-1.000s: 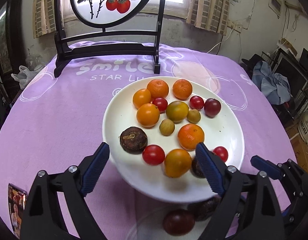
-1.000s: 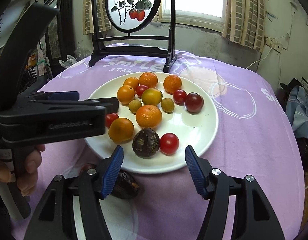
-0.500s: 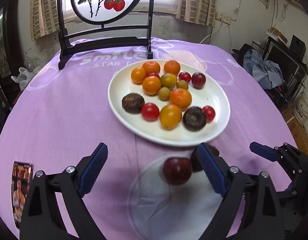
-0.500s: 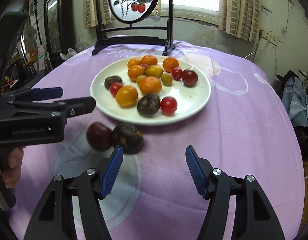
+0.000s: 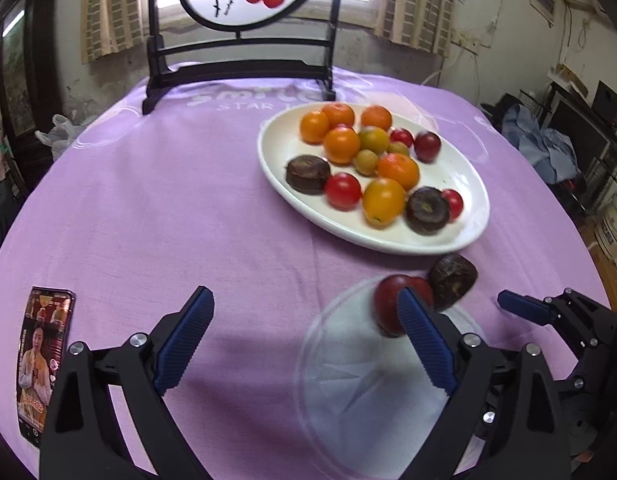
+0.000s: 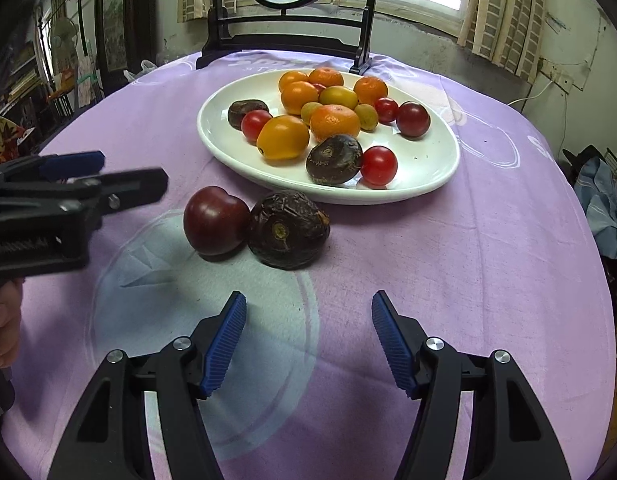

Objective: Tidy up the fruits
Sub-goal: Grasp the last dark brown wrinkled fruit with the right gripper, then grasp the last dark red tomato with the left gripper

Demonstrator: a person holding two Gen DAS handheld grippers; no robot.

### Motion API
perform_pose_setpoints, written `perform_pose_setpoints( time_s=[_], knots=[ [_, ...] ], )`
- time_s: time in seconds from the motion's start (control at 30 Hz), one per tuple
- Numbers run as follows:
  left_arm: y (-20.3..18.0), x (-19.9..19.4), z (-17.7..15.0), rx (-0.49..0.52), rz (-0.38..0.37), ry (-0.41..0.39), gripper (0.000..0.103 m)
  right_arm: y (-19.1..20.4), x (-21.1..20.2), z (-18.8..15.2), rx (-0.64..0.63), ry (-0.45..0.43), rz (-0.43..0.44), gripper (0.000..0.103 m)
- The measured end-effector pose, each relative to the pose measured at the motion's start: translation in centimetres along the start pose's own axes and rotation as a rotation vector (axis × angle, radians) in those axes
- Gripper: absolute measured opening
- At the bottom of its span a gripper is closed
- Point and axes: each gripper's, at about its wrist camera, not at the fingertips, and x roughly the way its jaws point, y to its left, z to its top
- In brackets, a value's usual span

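A white plate on the purple tablecloth holds several oranges, red tomatoes, small green fruits and dark brown fruits. Off the plate, in front of it, a dark red plum touches a dark brown wrinkled fruit. My left gripper is open and empty, near the table's front, its right finger partly hiding the plum. My right gripper is open and empty, a little in front of the two loose fruits.
A phone with a lit screen lies at the table's front left. A black wooden stand with a round painted panel stands at the back. The left gripper shows in the right wrist view. Clutter sits off the table's right.
Both grippers have drawn back from the plate toward the table's front. The plum and dark fruit, once under the fingers, now lie in plain view. Both jaws stayed open.
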Motion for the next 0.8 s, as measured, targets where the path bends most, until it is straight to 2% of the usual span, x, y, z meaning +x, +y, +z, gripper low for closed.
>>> perform_pose_setpoints(
  time_s=[0.33,0.43,0.8],
  knots=[
    [2.1,0.7,0.3,-0.079,-0.015,0.033,0.091,0.9,2.3,2.7,-0.005,-0.023,-0.013,0.068],
    [2.3,0.9,0.4,-0.087,-0.014,0.037,0.091,1.1,2.4,3.0,0.003,-0.036,0.003,0.047],
    [0.6,1.2,-0.4,-0.032,-0.016,0.04,0.091,-1.1,-1.5,0.2,0.088,-0.062,0.016,0.046]
  ],
)
